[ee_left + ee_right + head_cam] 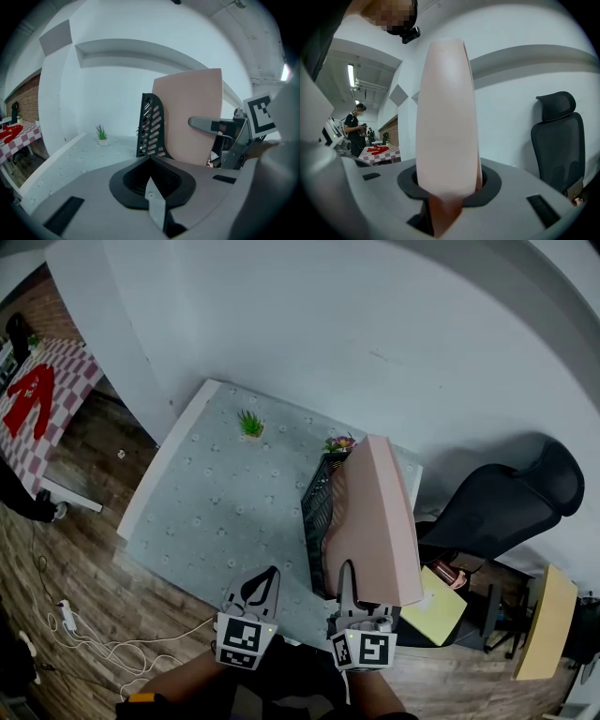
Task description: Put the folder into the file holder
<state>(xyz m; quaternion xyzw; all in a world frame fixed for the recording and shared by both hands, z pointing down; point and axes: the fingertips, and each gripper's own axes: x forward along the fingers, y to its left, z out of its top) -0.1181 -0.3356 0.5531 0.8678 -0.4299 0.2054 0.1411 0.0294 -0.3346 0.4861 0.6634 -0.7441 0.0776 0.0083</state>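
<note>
A pink folder (pixel 375 521) stands on edge, tilted away from me, with my right gripper (pixel 347 582) shut on its near lower edge. In the right gripper view the folder (pixel 447 117) rises straight up out of the jaws. The black mesh file holder (pixel 319 512) stands on the table just left of the folder. In the left gripper view the folder (pixel 192 126) sits right behind the holder's mesh side (pixel 151 126). Whether its bottom is inside a slot is hidden. My left gripper (pixel 265 582) hovers at the table's front edge, shut and empty.
The grey patterned table (pixel 216 512) carries a small green plant (pixel 250 424) and a flower pot (pixel 339 442) at the back. A black office chair (pixel 506 502) and a yellow sheet (pixel 436 607) are to the right. Cables (pixel 84 634) lie on the floor at left. A person (pixel 356 126) stands far off.
</note>
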